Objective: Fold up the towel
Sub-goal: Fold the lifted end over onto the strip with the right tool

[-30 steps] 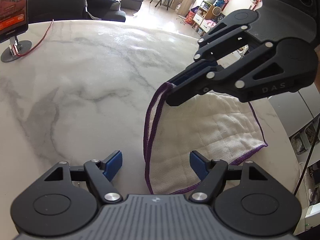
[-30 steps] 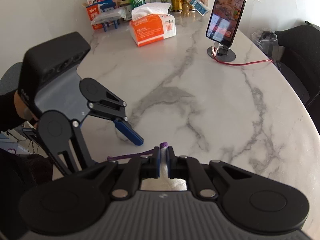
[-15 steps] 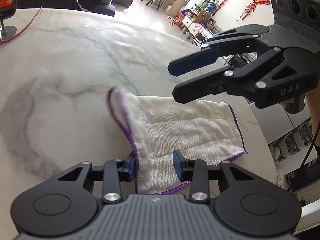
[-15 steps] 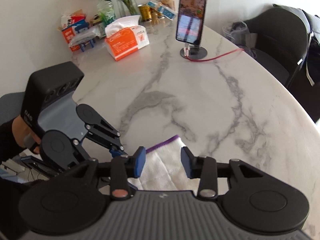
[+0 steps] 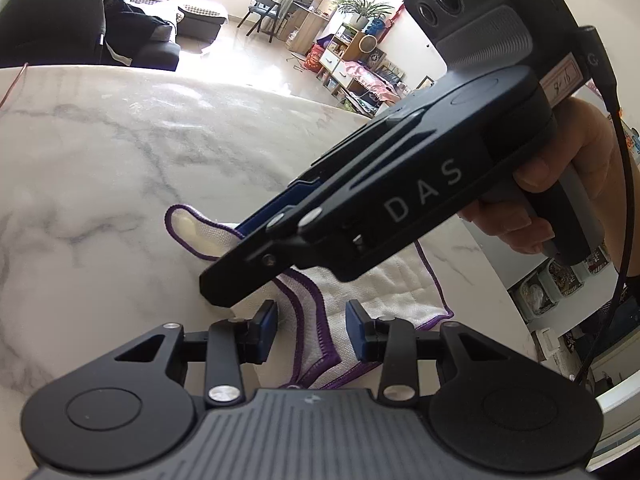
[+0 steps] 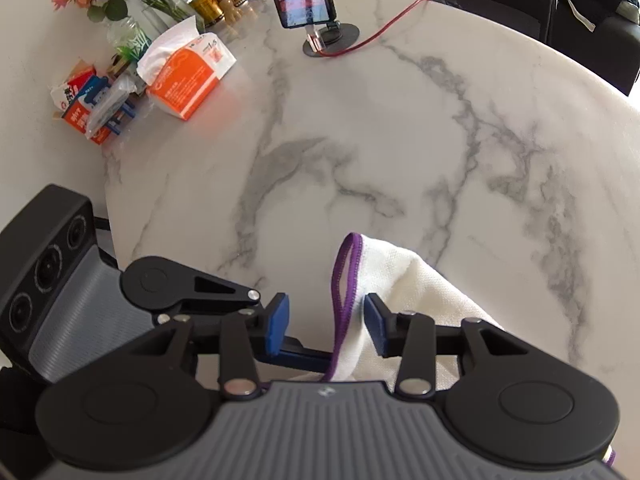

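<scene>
"DAS" read in pale letters on the black right gripper (image 5: 224, 280) body (a handwritten label above was illegible). White waffle-weave towel (image 5: 400, 292), purple-stitched edge, lay folded on the marble table (image 5: 120, 184). Left gripper (image 5: 311, 330) pads stood apart, towel corner between them, apparently untouched. Right gripper's blue pads also apart, straddling a raised towel fold. Orange tissue pack (image 6: 188, 80) far off.

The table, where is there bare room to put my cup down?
The marble table is bare across its wide middle, between the phone stand at the far edge and the towel near the grippers. It is crowded in the far left corner: tissue box, flower vase, snack packets.
</scene>
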### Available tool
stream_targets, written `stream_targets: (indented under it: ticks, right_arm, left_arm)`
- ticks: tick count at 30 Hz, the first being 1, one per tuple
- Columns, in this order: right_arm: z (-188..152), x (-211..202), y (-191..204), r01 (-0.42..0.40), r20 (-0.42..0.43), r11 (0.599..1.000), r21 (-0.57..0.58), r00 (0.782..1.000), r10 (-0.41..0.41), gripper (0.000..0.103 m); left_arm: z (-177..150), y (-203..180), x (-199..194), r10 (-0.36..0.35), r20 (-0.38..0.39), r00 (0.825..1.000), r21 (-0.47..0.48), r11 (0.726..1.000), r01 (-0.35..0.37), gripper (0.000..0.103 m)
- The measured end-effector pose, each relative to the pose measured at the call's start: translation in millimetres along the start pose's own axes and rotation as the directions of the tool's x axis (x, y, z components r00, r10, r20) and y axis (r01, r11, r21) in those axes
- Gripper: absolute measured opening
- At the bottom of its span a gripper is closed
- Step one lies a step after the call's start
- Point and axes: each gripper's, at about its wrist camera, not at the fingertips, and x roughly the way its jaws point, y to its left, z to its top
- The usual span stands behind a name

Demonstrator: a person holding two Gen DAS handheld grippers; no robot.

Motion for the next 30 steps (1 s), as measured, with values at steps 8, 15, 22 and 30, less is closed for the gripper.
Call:
stream_targets:
  ticks: [8,15,22,30]
  right_arm:
    - [-11.6,11.1,-1.2,0.079,-0.032,0.995,-0.052,0.996,-0.081,0.019]
    - [-26.5,-8.3,-13.0,0.067,0.048,0.997,-0.025,0.997,-0.065,0.008]
    - [-54.7,-33.0,-34.5,0.065,0.116,0.996,0.058,0.991,-0.071,0.008]
    - [-87.9,-47.5,-61.7,0.062,0.166,0.986,0.156,0.982,-0.088,0.008]
  left_arm:
    - [-3.1,-2.9,-4.4,0.014,-0.005,1.000,0.026,1.000,-0.014,0.038]
    - [-6.8,0.1,-20.6,0.059,0.005,0.998,0.046,0.997,-0.059,0.040]
    - [-9.3,-5.2,-28.0,0.069,0.004,0.998,0.073,0.995,-0.069,0.040]
    - [-8.3,-32.0,-22.4,0.086,0.002,0.996,0.185,0.979,-0.085,0.049]
